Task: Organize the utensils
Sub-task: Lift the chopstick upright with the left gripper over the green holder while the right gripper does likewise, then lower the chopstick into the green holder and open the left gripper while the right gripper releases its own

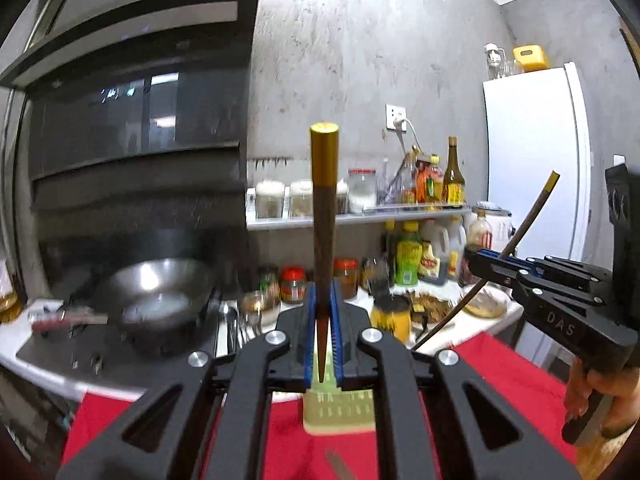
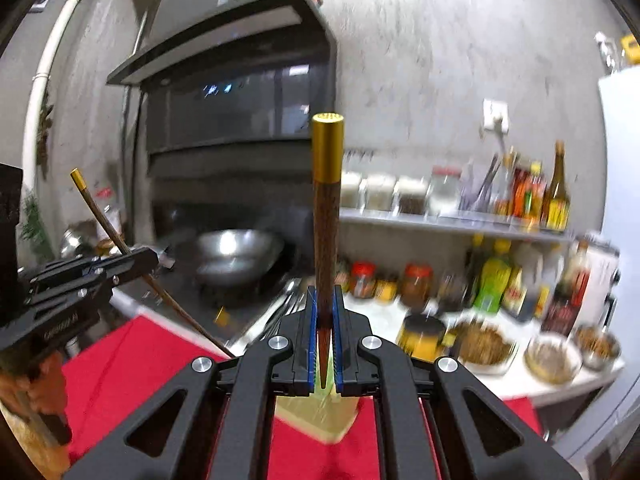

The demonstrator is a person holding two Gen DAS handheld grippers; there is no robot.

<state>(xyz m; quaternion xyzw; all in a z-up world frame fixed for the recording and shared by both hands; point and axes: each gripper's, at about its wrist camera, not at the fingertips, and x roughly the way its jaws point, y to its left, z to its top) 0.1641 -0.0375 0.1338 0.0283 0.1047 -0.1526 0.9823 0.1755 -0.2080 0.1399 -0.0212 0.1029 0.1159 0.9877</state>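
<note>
Wooden chopsticks are standing upright, one (image 1: 323, 216) pinched in the left gripper (image 1: 323, 320), one (image 2: 327, 216) in the right gripper (image 2: 326, 328), above a red cloth (image 1: 520, 376).

I see a steel wok (image 1: 160, 292) on the dark stove (image 1: 60, 350) at my nine o'clock, under a black range hood (image 1: 136, 92). At two o'clock a wall shelf (image 1: 360, 216) carries jars and a tall amber bottle (image 1: 453, 178), with more bottles and food bowls on the white counter (image 2: 500, 380) below. A white fridge (image 1: 532, 152) stands at three o'clock, and red cloth (image 1: 500, 364) lies at six.
</note>
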